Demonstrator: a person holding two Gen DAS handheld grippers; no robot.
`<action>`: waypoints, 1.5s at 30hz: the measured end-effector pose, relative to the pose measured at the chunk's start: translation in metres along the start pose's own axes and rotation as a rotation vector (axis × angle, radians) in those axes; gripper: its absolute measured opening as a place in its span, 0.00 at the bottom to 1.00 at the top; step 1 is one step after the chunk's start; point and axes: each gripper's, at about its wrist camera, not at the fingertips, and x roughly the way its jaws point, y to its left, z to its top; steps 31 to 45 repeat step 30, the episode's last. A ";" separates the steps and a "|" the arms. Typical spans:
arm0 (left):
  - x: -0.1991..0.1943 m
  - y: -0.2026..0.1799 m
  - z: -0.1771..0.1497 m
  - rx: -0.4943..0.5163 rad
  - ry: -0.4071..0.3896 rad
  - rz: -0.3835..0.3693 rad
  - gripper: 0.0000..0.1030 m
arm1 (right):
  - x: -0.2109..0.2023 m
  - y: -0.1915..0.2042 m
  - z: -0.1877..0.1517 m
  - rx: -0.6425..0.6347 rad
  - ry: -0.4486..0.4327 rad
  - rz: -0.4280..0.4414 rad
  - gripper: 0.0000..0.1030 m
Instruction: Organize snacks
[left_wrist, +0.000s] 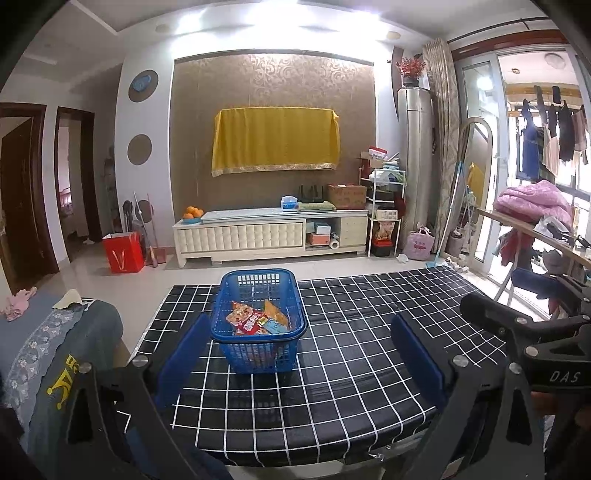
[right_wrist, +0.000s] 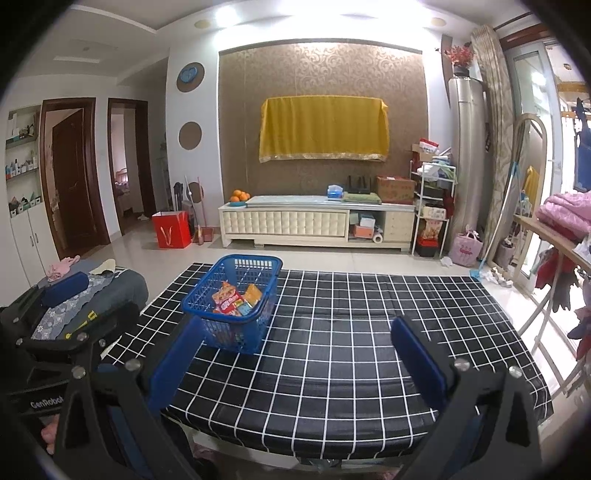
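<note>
Left gripper (left_wrist: 299, 347): held level above the near edge of the table (left_wrist: 369, 369), pointing across it toward the far wall. Its two blue fingers (left_wrist: 183, 354) stand wide apart with nothing between them. The blue basket (left_wrist: 236, 354) sits ahead of the fingertips, closer to the left finger, and is not touched by either.

Right gripper (right_wrist: 295, 354): likewise held level over the near edge of the table (right_wrist: 369, 350), aimed forward. Its blue fingers (right_wrist: 417, 362) are spread wide and grip nothing. In the left wrist view the right gripper's black body (left_wrist: 517, 332) appears at the right margin, just beside the left tool, and part of a hand (left_wrist: 546, 402) is visible beneath it. In the right wrist view the left gripper's body (right_wrist: 66, 325) shows at the left margin, one blue finger (right_wrist: 64, 290) raised over the sofa arm.

Basket (right_wrist: 236, 332): upright on the black-and-white checked tablecloth, toward the far left corner of the table, well back from the near edge. It is seen left of centre from the right wrist and nearly centred from the left wrist.

Snacks (left_wrist: 255, 319): several packets in red, orange and light blue wrappers lie loosely together inside the basket, resting on its floor; the exact count cannot be determined. The same snacks (right_wrist: 234, 299) are confirmed in the right wrist view. The remaining tablecloth surface carries only the basket.
</note>
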 end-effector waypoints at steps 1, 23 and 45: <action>0.000 0.000 0.000 -0.001 0.000 -0.001 0.94 | -0.001 0.000 0.000 -0.001 -0.001 -0.002 1.00; -0.003 0.002 0.000 -0.006 -0.004 -0.017 0.94 | -0.005 0.003 0.000 -0.013 -0.001 -0.015 1.00; -0.005 0.000 -0.001 -0.006 -0.004 -0.009 0.94 | -0.005 0.003 -0.001 -0.010 0.004 -0.013 1.00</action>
